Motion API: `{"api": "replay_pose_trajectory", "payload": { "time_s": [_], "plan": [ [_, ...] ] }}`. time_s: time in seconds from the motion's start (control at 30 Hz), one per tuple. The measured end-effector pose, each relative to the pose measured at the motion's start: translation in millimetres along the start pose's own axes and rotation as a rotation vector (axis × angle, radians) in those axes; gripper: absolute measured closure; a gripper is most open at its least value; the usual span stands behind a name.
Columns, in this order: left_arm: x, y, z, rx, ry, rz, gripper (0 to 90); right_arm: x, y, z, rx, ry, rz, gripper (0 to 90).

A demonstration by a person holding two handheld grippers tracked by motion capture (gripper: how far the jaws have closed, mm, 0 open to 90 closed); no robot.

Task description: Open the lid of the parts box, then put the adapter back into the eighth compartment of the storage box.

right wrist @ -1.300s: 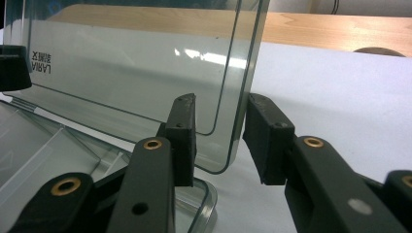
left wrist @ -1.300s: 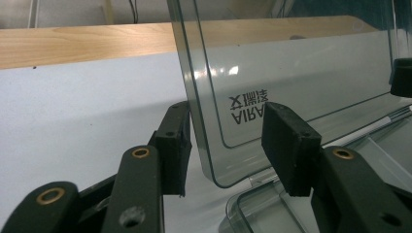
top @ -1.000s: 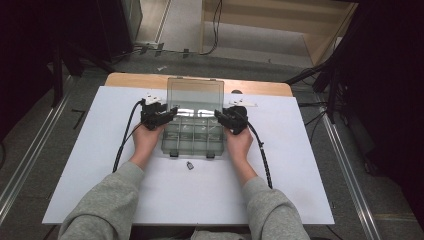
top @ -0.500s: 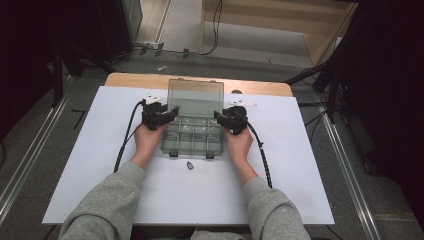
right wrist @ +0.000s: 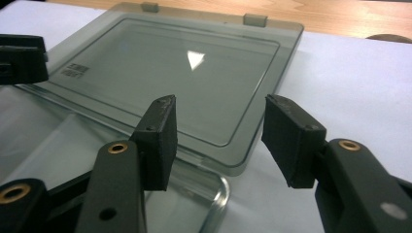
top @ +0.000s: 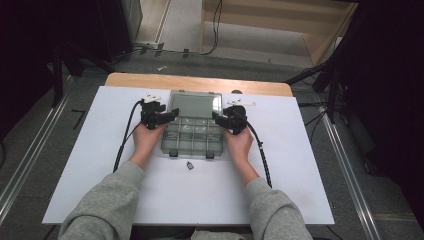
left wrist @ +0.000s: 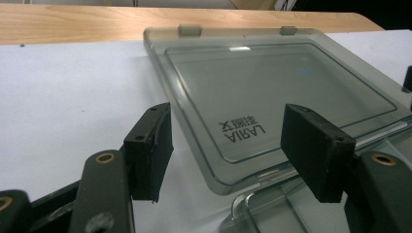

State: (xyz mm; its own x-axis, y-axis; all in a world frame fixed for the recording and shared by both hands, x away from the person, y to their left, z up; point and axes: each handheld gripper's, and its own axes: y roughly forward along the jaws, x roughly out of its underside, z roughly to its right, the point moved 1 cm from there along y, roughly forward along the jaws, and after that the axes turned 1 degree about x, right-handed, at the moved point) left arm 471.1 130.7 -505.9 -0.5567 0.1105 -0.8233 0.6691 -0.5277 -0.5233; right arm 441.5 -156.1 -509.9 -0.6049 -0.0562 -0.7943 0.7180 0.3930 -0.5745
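We see a big white counter (top: 100,165). In the middle sits a clear grey plastic box with little compartments (top: 192,135), and its flat smoky lid (top: 196,105) lies open behind it. Our left gripper (top: 170,116) is at the box's left side and our right gripper (top: 218,118) at its right, both equally near. Both grippers are spread wide and hold nothing. A tiny dark clip (top: 190,165) lies just in front.

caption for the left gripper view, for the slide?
Open left gripper poised at the corner of the compartment box's opened smoky lid.
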Motion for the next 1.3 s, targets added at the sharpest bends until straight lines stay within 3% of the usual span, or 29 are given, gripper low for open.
{"api": "replay_pose_trajectory", "payload": {
  "time_s": [0.07, 0.23, 0.4, 0.77, 0.9, 1.13, 1.3],
  "plan": [
    [-3.5, -6.0, -2.3, 0.030, -0.018, 0.007, 34.5, -2.4, -5.3, -1.5, -0.023, 0.011, 0.001, 42.1],
    [-10.4, -19.9, -1.8, 0.059, -0.038, 0.003, 34.0, -8.3, -20.5, -8.3, -0.080, 0.001, -0.010, 37.1],
    [-14.5, -30.9, 4.5, 0.090, -0.028, -0.011, 33.7, -9.0, -35.6, -13.5, -0.131, -0.021, -0.024, 34.1],
    [-11.9, -51.9, 11.6, 0.149, -0.045, -0.035, 32.5, 7.9, -57.4, -15.4, -0.231, -0.060, -0.091, 33.0],
    [-8.8, -59.2, 12.9, 0.158, -0.048, -0.047, 32.5, 9.6, -66.4, -15.4, -0.280, -0.042, -0.092, 32.9],
    [-7.0, -70.8, 19.0, 0.190, -0.035, -0.063, 32.5, 8.9, -78.1, -19.0, -0.304, -0.055, -0.077, 31.7],
    [-3.7, -76.6, 23.0, 0.207, -0.039, -0.088, 32.4, 11.2, -83.2, -21.8, -0.328, -0.051, -0.101, 30.1]
  ]
}}
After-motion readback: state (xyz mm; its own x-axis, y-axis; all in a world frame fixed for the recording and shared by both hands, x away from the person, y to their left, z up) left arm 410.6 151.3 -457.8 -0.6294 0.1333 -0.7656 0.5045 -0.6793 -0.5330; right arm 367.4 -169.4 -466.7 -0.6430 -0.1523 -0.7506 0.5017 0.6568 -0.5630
